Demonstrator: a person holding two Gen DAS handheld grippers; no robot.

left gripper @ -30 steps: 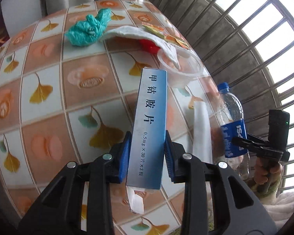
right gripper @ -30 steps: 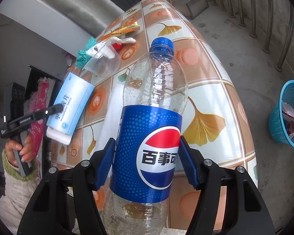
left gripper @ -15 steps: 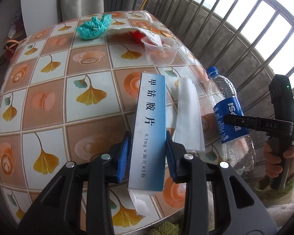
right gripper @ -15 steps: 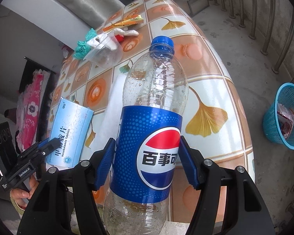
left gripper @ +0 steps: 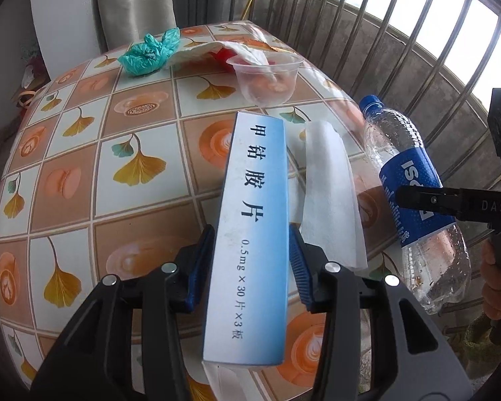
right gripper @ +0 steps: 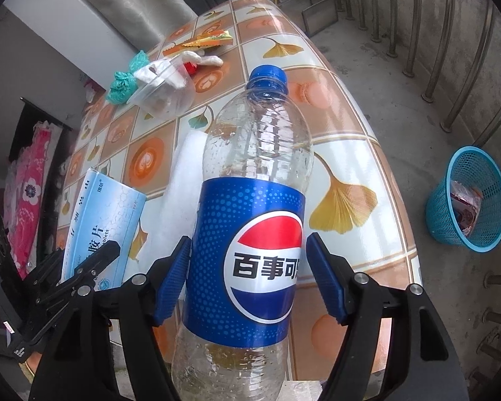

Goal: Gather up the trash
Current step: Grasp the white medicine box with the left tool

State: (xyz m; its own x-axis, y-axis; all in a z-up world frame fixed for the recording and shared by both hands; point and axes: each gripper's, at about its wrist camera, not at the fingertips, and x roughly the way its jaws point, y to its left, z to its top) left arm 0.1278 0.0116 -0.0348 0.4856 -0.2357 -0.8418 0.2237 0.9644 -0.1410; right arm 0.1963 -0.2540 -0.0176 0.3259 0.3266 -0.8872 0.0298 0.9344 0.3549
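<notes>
Raised clear, pill box point(left gripper: 250, 234) points tableward.

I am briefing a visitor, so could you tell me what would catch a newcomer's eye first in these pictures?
First, the Pepsi bottle filling the right wrist view, clamped in the right tongs, and the blue medicine box held in the left tongs. Behind them lies the ginkgo-patterned table with a teal bag, a clear cup and a white tissue. A blue basket stands on the floor to the right.
</notes>
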